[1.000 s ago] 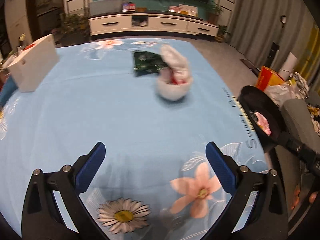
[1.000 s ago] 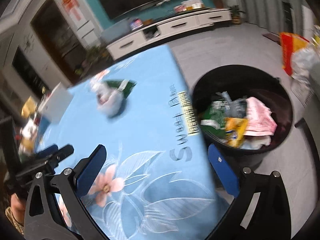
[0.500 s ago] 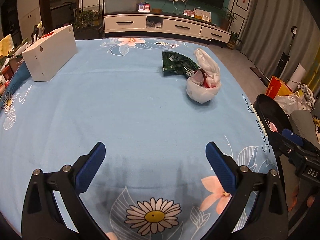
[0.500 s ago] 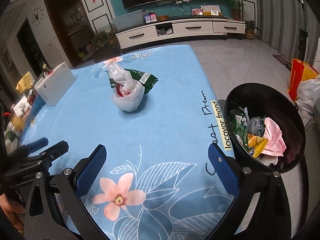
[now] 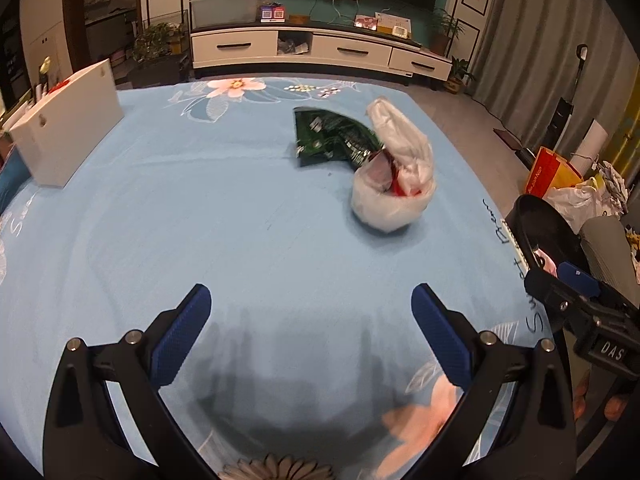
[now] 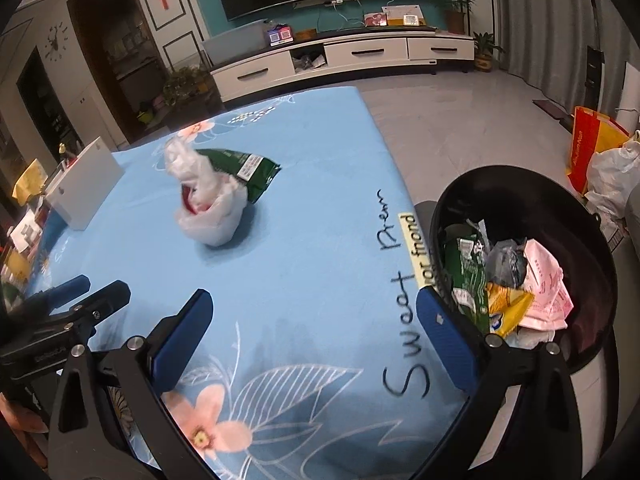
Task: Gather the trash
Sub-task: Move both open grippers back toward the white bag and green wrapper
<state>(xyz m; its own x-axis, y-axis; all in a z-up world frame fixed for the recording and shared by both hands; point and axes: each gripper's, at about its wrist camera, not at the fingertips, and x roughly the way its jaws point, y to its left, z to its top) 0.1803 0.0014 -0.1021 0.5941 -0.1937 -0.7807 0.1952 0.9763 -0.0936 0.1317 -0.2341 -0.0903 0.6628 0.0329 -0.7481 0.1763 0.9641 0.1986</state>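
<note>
Both grippers hang low over the blue flowered counter (image 5: 168, 216), each with its jaws spread wide and nothing between them: the left gripper (image 5: 311, 322) and the right gripper (image 6: 314, 326). Out ahead, a white plastic bag (image 5: 394, 184) sits on the cloth, touching a green snack wrapper (image 5: 332, 140). Beside the counter's edge stands the black bin (image 6: 560, 216), trash already inside.
</note>
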